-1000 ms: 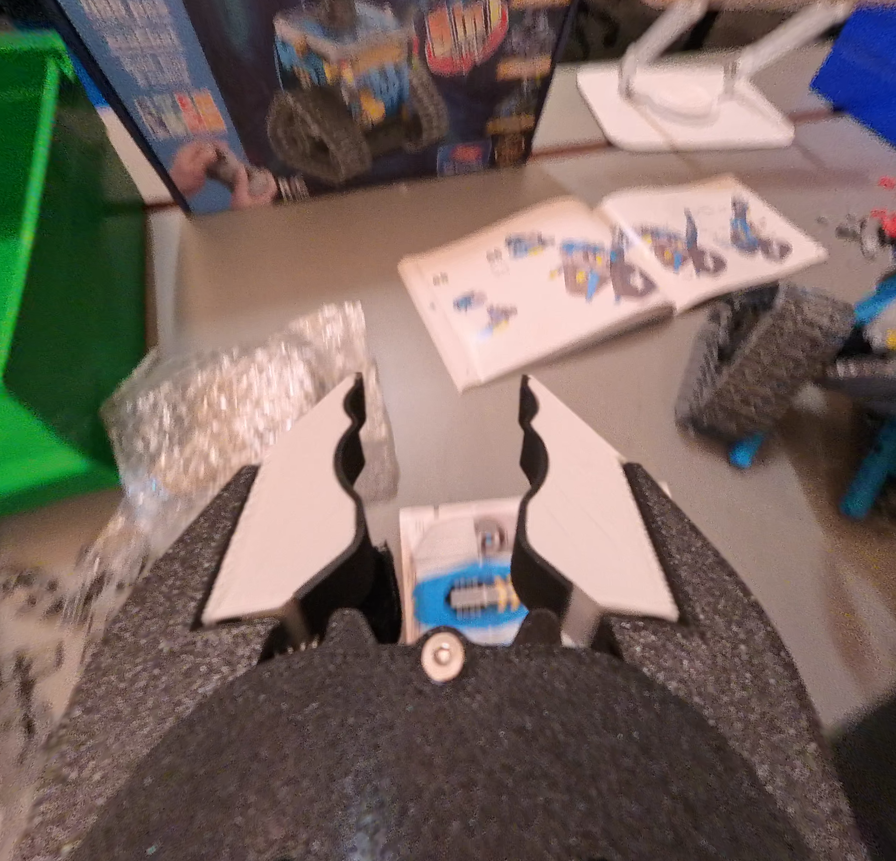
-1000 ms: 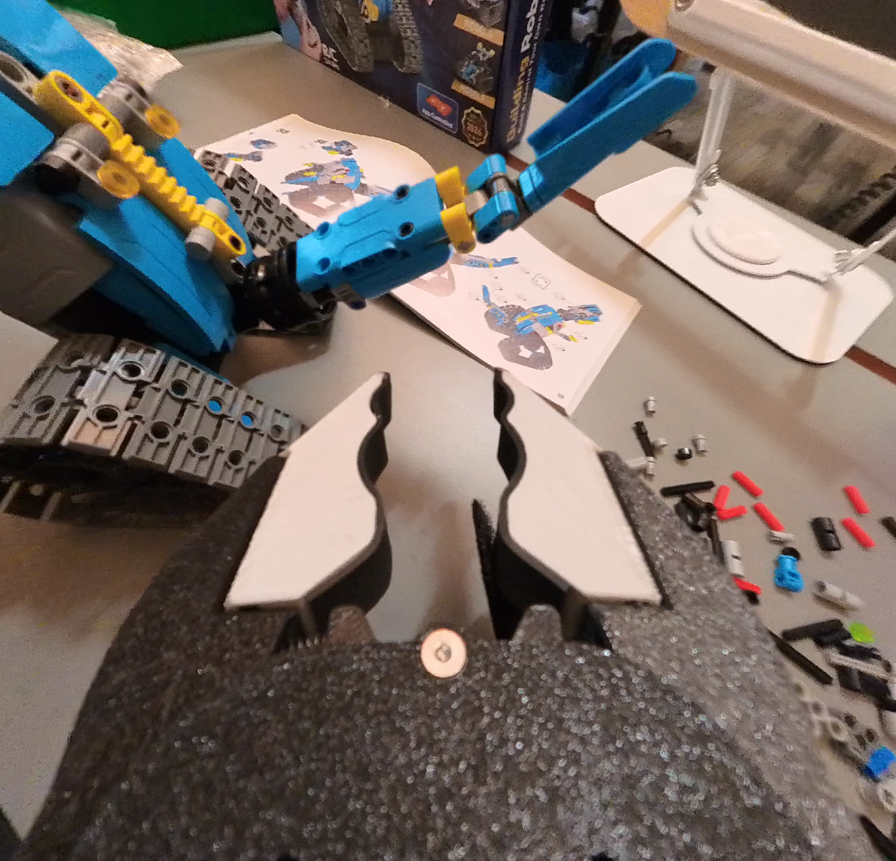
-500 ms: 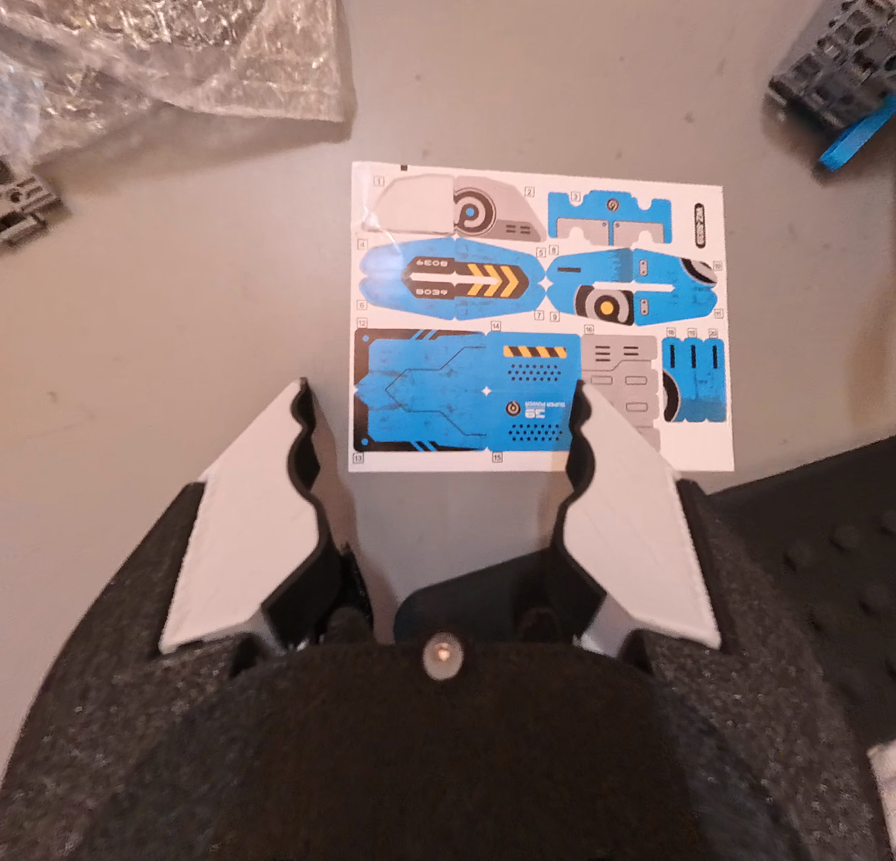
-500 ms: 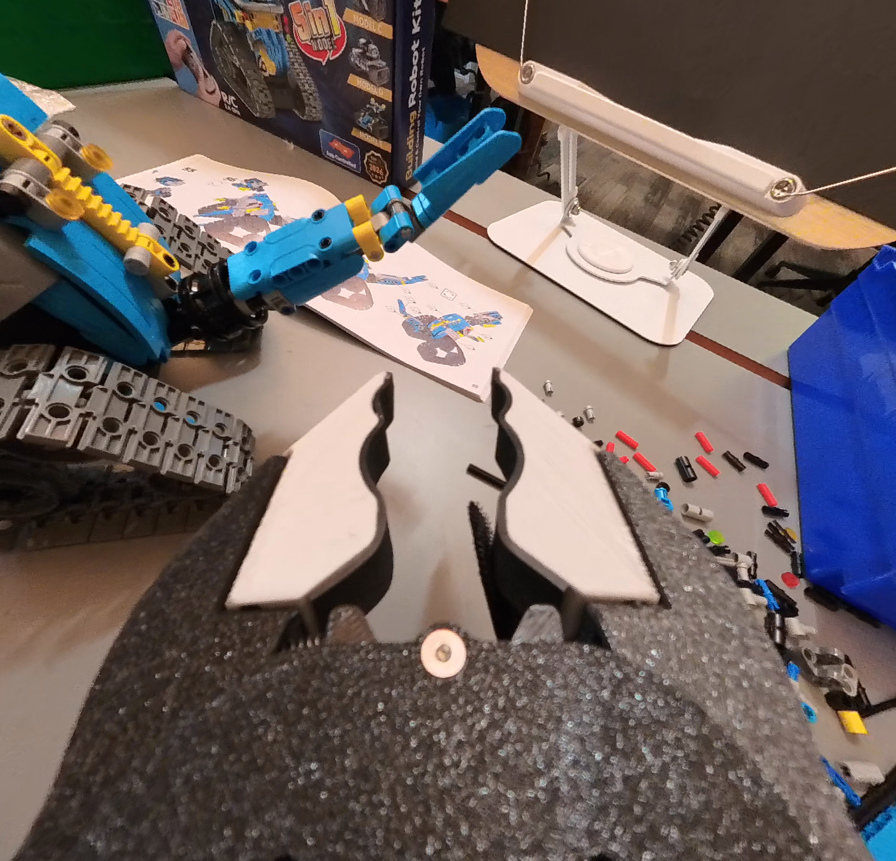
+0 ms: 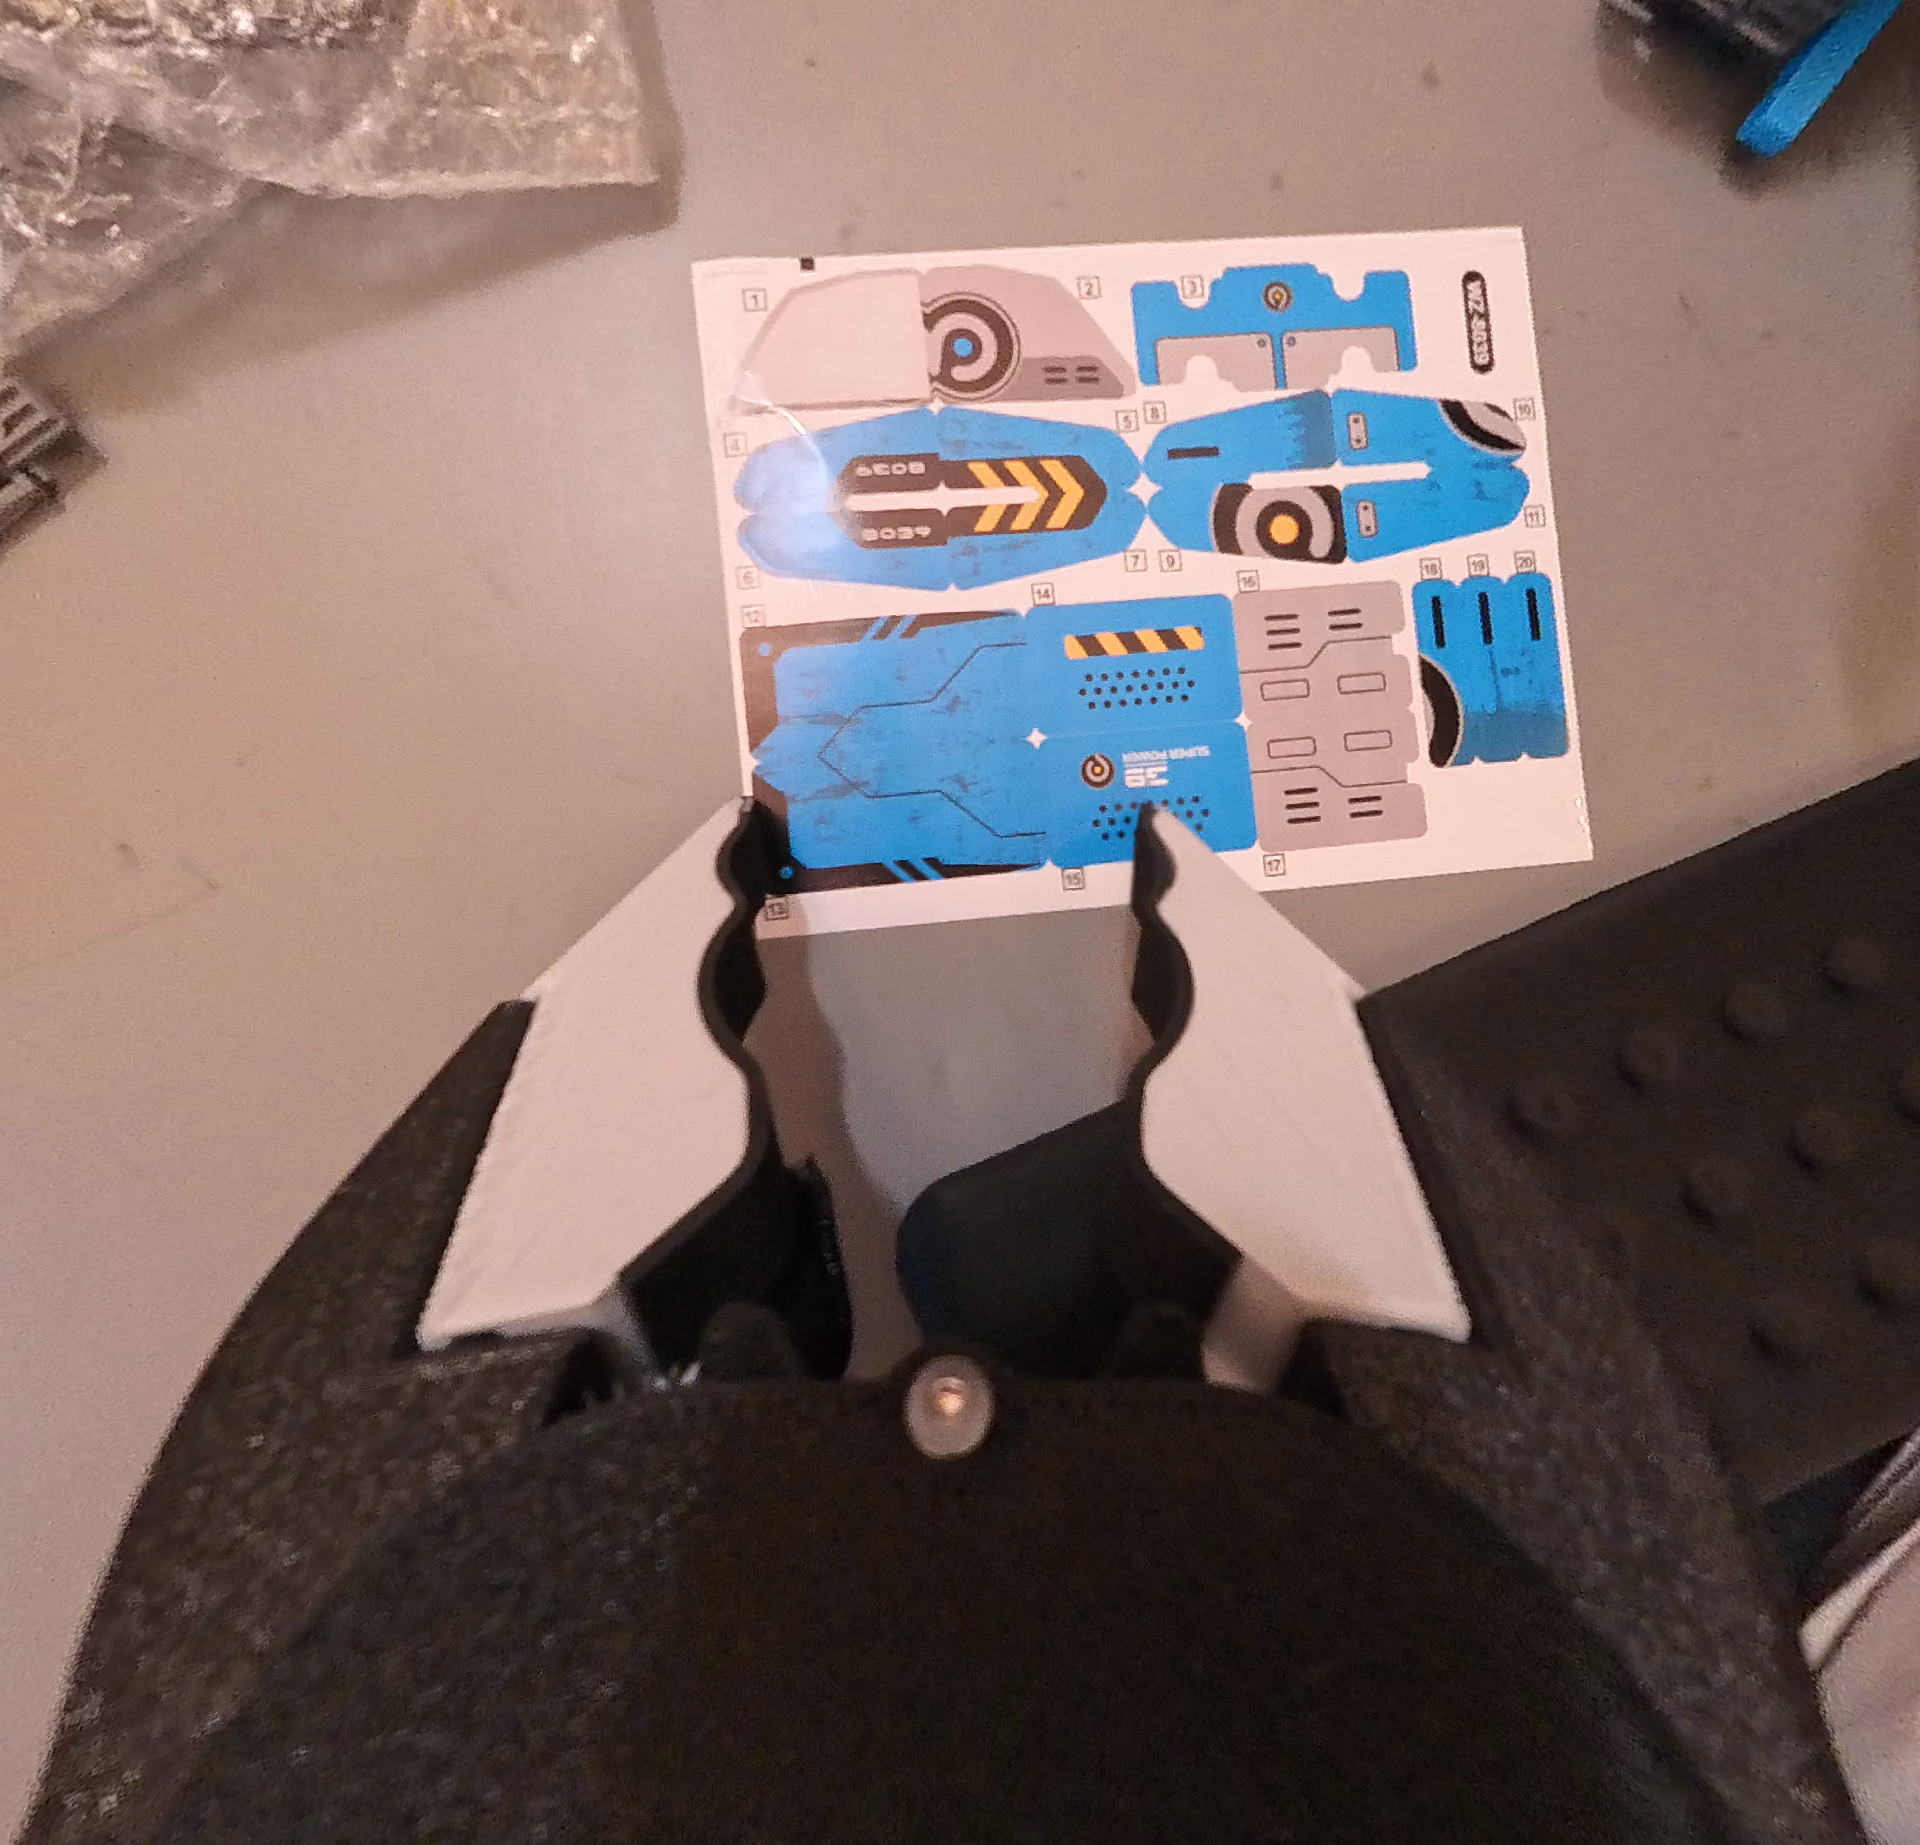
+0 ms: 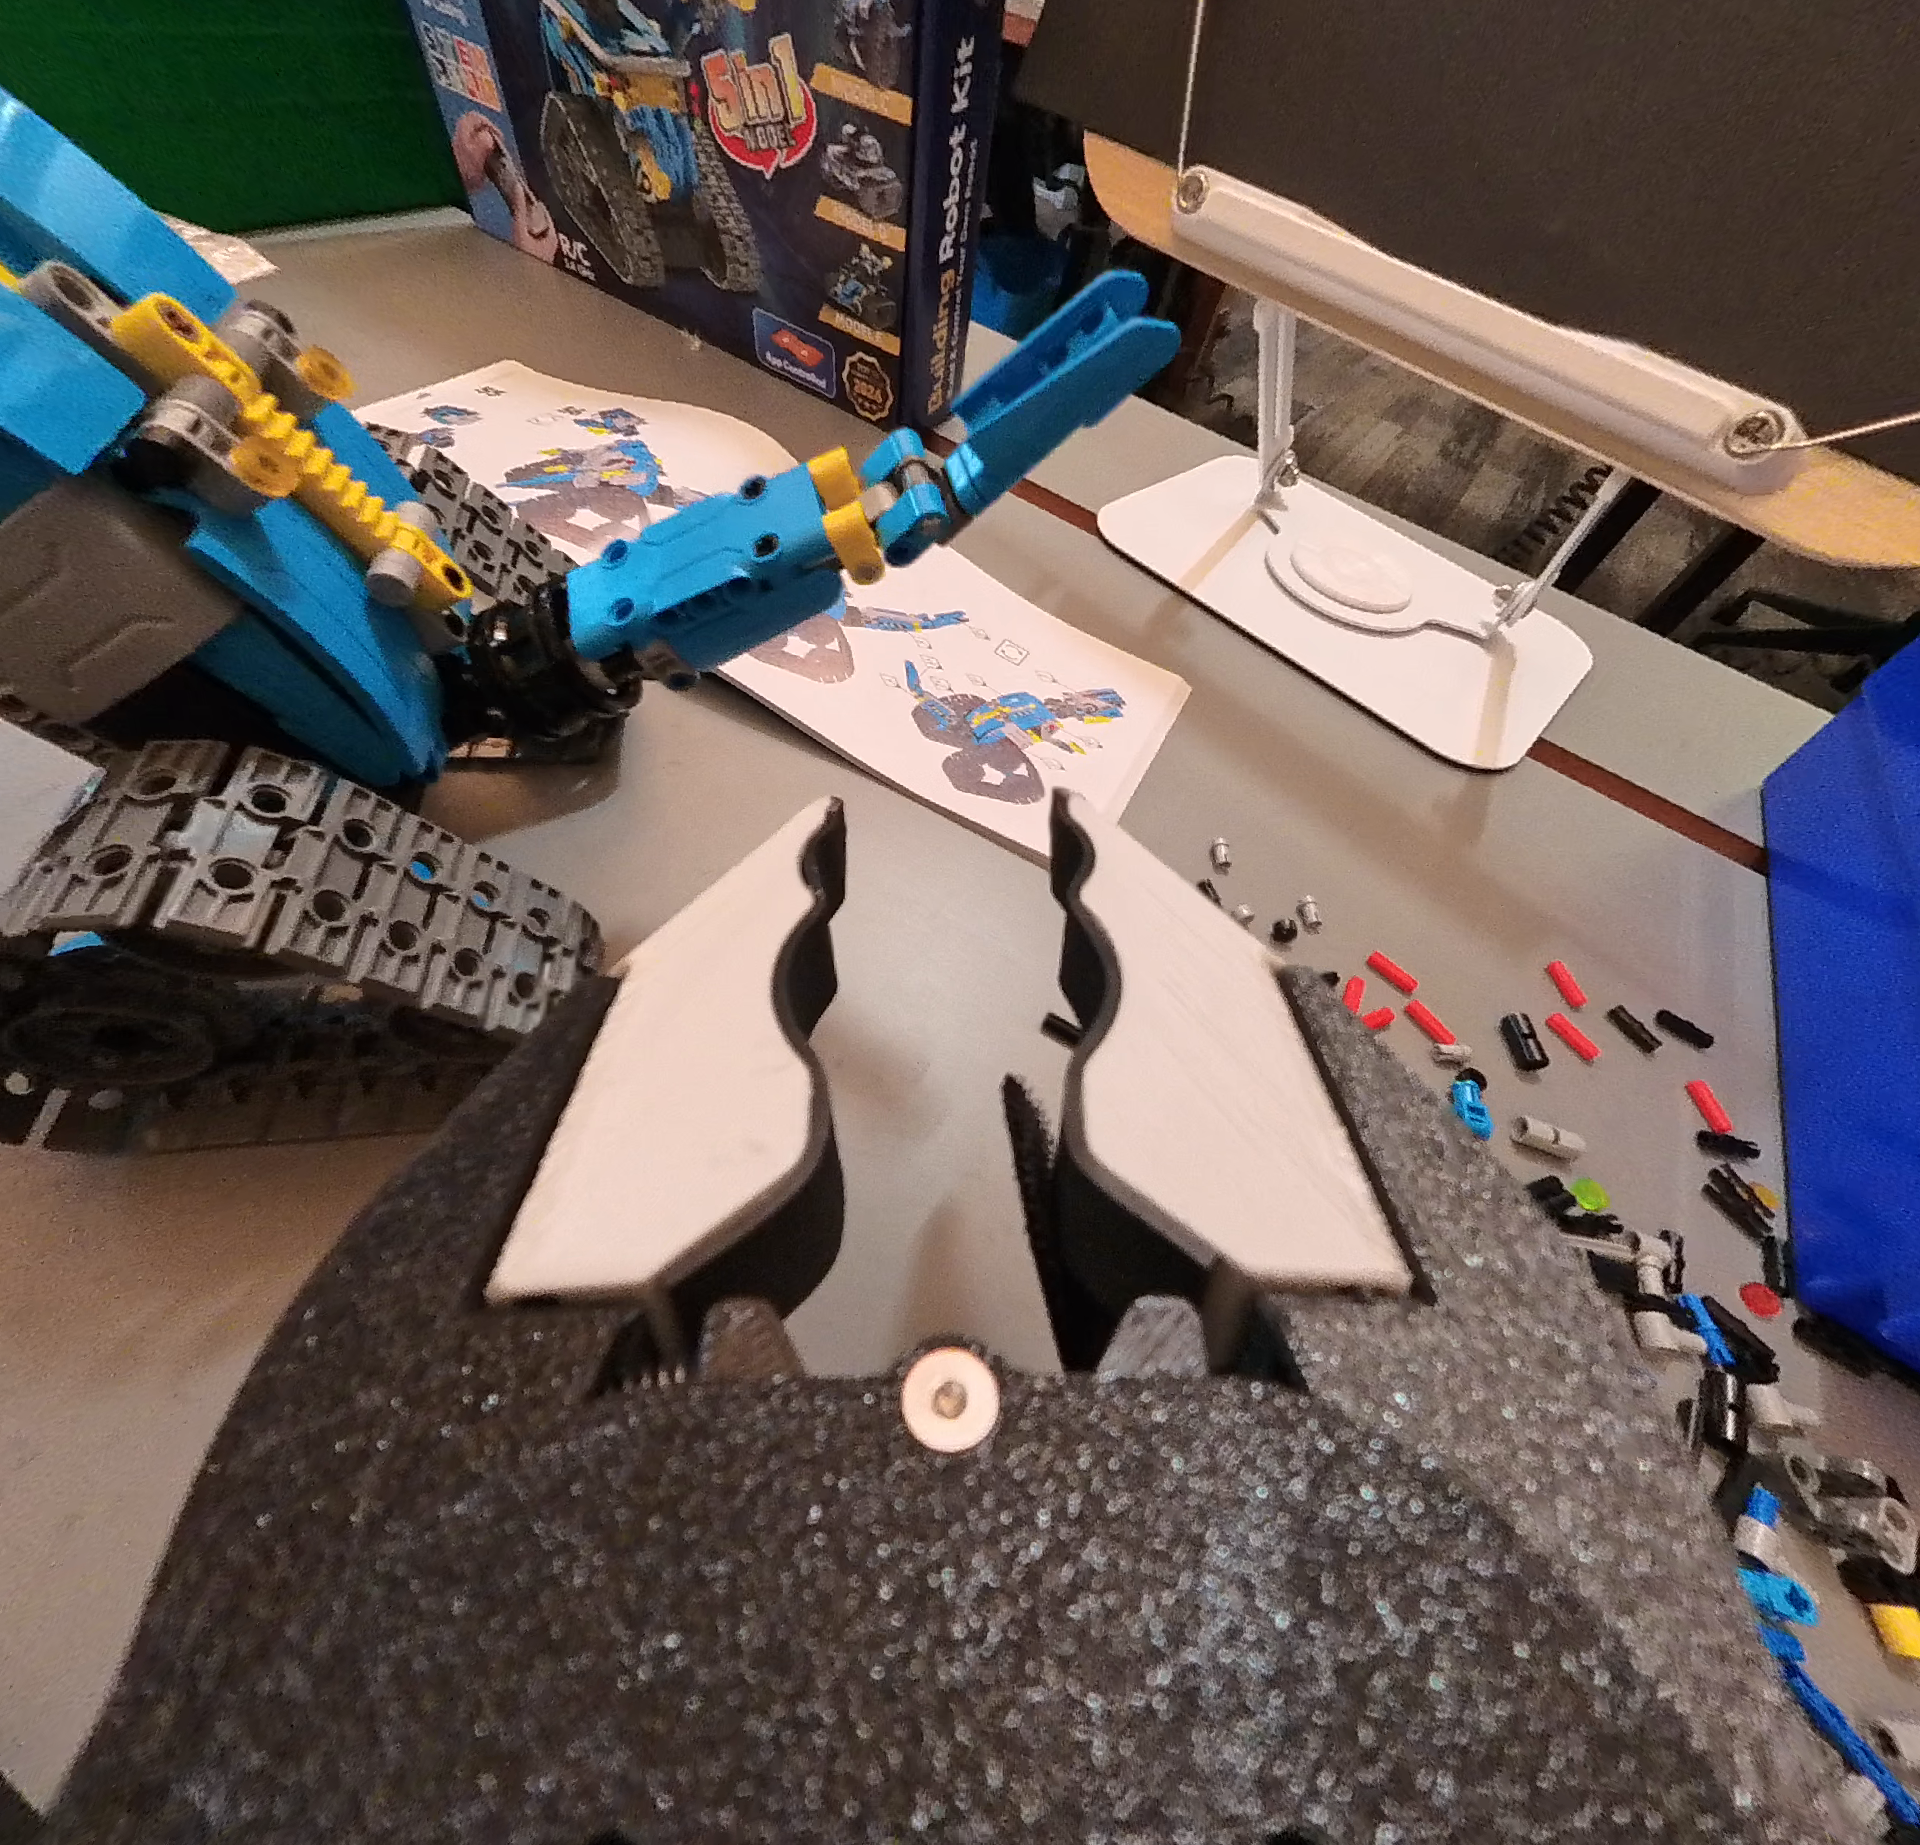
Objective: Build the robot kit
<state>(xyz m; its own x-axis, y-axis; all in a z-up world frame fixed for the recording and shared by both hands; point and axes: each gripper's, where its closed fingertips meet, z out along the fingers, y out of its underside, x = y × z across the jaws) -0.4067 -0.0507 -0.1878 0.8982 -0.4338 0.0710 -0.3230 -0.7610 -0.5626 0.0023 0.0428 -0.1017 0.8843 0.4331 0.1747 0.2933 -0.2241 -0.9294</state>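
Note:
A white sticker sheet (image 5: 1143,569) with blue, grey and yellow stickers lies flat on the grey table (image 5: 364,652). My left gripper (image 5: 940,819) is open and empty, pointing down, its fingertips over the sheet's near edge. My right gripper (image 6: 945,824) is open and empty above the table. A blue and yellow brick-built tracked robot (image 6: 239,600) stands to its left, with a blue arm and claw (image 6: 862,507) reaching over an open instruction booklet (image 6: 935,694).
Crinkled clear plastic bags (image 5: 291,60) lie at top left in the left wrist view, a black studded mat (image 5: 1714,1120) at right. In the right wrist view are scattered small red, black and blue pins (image 6: 1621,1099), a blue bin (image 6: 1849,1016), a white stand (image 6: 1351,600) and the kit box (image 6: 717,133).
My left gripper tipped down from the far table to the sticker sheet, then moved closer with jaws narrowed slightly. My right gripper drew back a little, still open.

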